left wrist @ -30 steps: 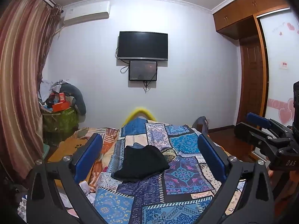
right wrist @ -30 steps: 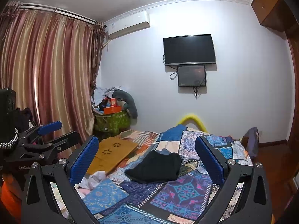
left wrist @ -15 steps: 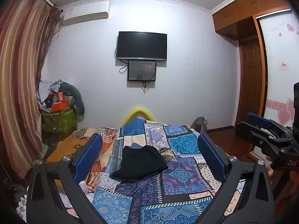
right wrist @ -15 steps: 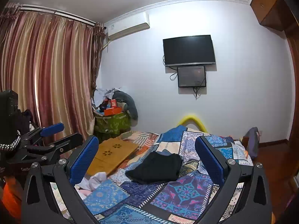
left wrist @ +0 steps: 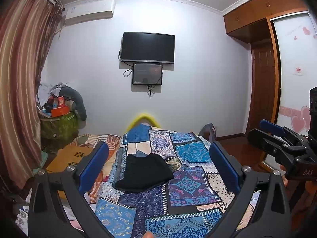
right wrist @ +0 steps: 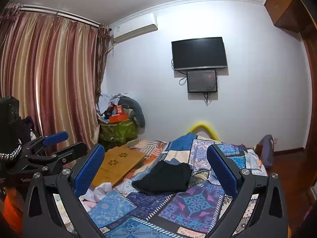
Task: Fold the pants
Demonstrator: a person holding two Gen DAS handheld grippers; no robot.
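Note:
Black pants (left wrist: 143,171) lie folded in a compact stack on the blue patchwork bedspread (left wrist: 184,190), with a bit of blue denim showing at their far edge. They also show in the right wrist view (right wrist: 165,177). My left gripper (left wrist: 158,166) is open and empty, held above the bed well short of the pants. My right gripper (right wrist: 155,165) is open and empty too, at a similar distance. Each gripper sees the other at its frame edge: the right gripper (left wrist: 277,136) and the left gripper (right wrist: 57,144).
A wooden board (right wrist: 116,163) and crumpled white cloth (right wrist: 99,191) lie on the bed's left side. A green box with clutter (right wrist: 118,128) stands by the curtain (right wrist: 49,79). A TV (left wrist: 147,47) hangs on the far wall. A wardrobe (left wrist: 263,75) is right.
Both grippers have drifted slightly, so the view shifts a little; the pants lie still and both grippers stay open.

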